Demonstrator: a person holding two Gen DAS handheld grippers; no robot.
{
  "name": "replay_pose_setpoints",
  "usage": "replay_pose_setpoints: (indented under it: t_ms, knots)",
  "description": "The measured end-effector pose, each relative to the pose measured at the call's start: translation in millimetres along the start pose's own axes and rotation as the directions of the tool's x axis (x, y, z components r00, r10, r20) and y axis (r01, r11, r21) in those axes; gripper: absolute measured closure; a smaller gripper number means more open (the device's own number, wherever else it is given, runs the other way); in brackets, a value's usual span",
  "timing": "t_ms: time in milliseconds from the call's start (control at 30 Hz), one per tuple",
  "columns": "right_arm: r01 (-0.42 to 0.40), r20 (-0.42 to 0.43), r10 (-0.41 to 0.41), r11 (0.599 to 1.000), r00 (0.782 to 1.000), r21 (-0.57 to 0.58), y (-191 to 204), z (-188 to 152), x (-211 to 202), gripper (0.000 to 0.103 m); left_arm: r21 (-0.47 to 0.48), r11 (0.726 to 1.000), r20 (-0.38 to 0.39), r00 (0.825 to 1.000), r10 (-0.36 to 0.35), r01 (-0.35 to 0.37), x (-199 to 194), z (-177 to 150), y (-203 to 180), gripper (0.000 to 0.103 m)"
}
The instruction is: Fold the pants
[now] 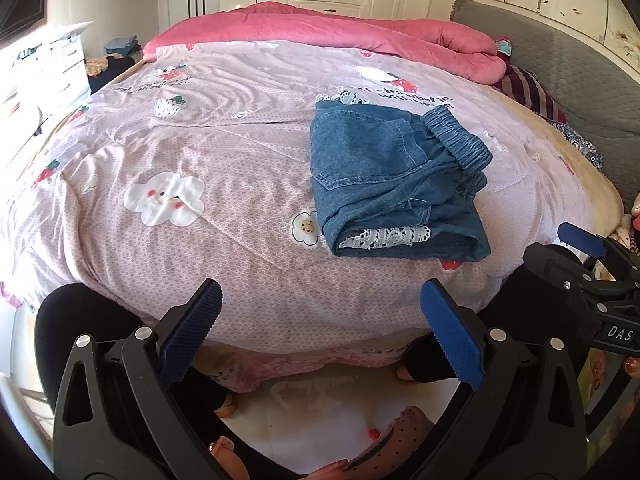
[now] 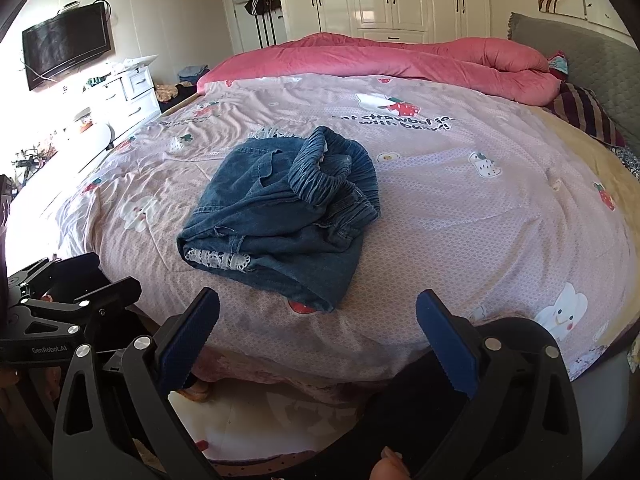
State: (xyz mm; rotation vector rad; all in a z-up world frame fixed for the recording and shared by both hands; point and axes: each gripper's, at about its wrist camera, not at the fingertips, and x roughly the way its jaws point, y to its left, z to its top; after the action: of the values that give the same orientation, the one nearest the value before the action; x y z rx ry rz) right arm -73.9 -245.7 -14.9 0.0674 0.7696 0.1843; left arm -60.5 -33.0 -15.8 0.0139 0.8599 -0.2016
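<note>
Left gripper (image 1: 321,322): black plastic frame with triangular cut-outs, silver round screws, blue ridged pads (image 1: 194,330) with saw-toothed edges on the jaws. Right gripper (image 2: 318,332): same build; white letters "DAS" on its side in the left view, "GenRobot.AI" on the left one's in the right view. Person: black trouser legs (image 1: 76,320), bare toes (image 1: 224,450) with pink-painted nails.

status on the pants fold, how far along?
Done: the denim pants lie in a compact folded bundle on the pink bedsheet, elastic waistband on top, lace trim showing at the near edge. In hand: nothing; left gripper and right gripper are both open, back at the bed's edge. Left: perhaps tidying, since the waistband sits bunched rather than flat.
</note>
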Motion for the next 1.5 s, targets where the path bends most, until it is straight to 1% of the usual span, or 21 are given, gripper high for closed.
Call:
replay_pose_setpoints:
  t_ms: [533, 1233, 1333, 1500]
  knots:
    - [0.002, 0.000, -0.002, 1.000, 1.000, -0.001, 0.6, -0.2, -0.1, 0.004, 0.001, 1.000, -0.005, 1.000, 0.015, -0.015, 0.2, -0.5, 0.9, 0.009]
    - [0.017, 0.002, -0.017, 1.000, 1.000, -0.005, -0.8, 1.2, 1.3, 0.004, 0.014, 1.000, 0.012, 1.000, 0.021, -0.021, -4.0, 0.1, -1.5, 0.009]
    - [0.017, 0.002, -0.017, 1.000, 1.000, -0.006, -0.4, 1.1, 1.1, 0.005, 0.023, 0.999, 0.013, 1.000, 0.024, -0.025, -4.1, 0.0, -3.1, 0.009]
    - [0.017, 0.001, -0.017, 1.000, 1.000, -0.005, -0.1, 1.0, 1.0, 0.004, 0.042, 0.998, 0.007, 0.999, 0.054, -0.054, -2.7, -0.7, -5.9, 0.009]
